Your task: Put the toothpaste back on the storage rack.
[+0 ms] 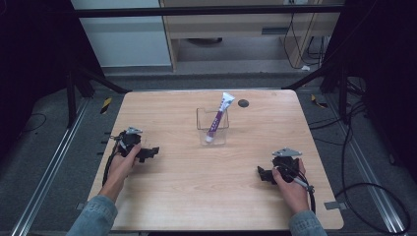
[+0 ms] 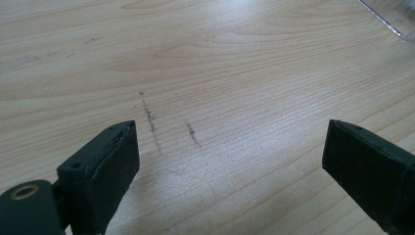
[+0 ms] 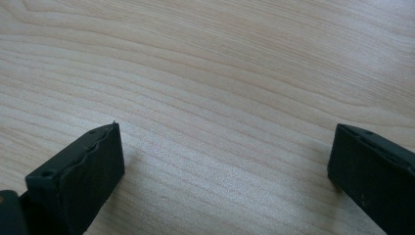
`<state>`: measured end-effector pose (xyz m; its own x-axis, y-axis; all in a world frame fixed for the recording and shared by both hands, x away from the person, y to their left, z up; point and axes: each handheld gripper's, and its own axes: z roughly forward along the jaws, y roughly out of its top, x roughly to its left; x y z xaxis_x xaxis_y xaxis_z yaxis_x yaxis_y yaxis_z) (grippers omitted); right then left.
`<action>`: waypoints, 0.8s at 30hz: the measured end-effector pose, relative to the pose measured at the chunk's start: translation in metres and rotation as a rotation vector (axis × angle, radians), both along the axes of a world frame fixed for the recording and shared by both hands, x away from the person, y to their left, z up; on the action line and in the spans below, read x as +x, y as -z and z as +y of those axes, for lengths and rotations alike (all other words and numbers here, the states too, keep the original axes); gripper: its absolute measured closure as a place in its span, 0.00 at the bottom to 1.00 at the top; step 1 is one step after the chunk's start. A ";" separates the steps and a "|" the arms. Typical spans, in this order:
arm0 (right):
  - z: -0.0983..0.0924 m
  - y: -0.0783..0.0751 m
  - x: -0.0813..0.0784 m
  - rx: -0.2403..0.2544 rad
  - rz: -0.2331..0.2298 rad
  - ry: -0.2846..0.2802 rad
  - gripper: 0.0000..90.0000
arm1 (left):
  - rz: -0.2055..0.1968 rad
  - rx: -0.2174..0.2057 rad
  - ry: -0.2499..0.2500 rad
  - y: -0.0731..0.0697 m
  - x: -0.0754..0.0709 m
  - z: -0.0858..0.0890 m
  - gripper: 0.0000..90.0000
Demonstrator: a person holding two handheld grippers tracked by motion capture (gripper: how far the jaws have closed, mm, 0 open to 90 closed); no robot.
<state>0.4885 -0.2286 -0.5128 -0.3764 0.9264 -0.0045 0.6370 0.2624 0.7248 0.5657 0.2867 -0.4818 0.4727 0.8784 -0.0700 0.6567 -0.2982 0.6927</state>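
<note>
Tabletop [image 1: 196,177] of pale wood, bare across its near half, with wide room between the two hands. Clear plastic container [image 1: 213,127] stands at mid-table toward the far edge, a white-and-purple tube [image 1: 218,118] leaning in it, cap down. Left gripper [image 1: 147,153] rests near the left edge, jaws wide, empty. Right gripper [image 1: 263,174] sits near the right edge, jaws wide, empty.

A tube [image 1: 217,119] is stood tilted in a container [image 1: 212,127] at the counter's [image 1: 196,187] far middle; tongs are rested left [image 1: 153,151] and right [image 1: 262,173] nearer.
</note>
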 end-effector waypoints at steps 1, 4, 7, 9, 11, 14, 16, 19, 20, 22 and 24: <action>0.000 0.000 0.000 0.000 0.000 0.000 0.01 | -0.004 0.001 0.002 0.001 0.000 -0.001 0.07; 0.000 0.000 0.000 0.000 0.000 0.000 0.01 | -0.010 0.008 0.013 0.005 0.000 -0.004 0.07; 0.000 0.000 0.000 0.000 0.000 0.000 0.01 | -0.015 -0.006 0.026 0.009 0.000 -0.006 0.07; 0.000 0.000 0.000 0.000 0.000 0.000 0.01 | -0.029 0.012 0.028 0.012 0.001 -0.008 0.07; 0.000 0.000 0.000 0.000 0.000 0.000 0.01 | -0.038 0.022 0.027 0.014 0.002 -0.008 0.07; 0.000 0.000 0.000 0.000 0.000 0.000 0.01 | -0.063 0.014 0.024 0.016 0.004 -0.009 0.07; 0.000 0.000 0.000 0.000 0.000 0.000 0.01 | -0.076 0.012 0.019 0.017 0.005 -0.010 0.07; 0.000 0.000 0.000 0.000 0.000 0.000 0.01 | -0.080 0.000 0.013 0.019 0.007 -0.011 0.07; 0.000 0.000 0.000 -0.001 0.000 0.000 0.01 | -0.078 0.004 0.011 0.020 0.008 -0.012 0.07; 0.000 0.000 0.000 0.000 0.000 0.000 0.01 | -0.075 0.004 0.006 0.022 0.010 -0.013 0.07; 0.000 0.000 0.000 0.000 0.000 0.000 0.01 | -0.075 0.007 0.005 0.024 0.011 -0.015 0.07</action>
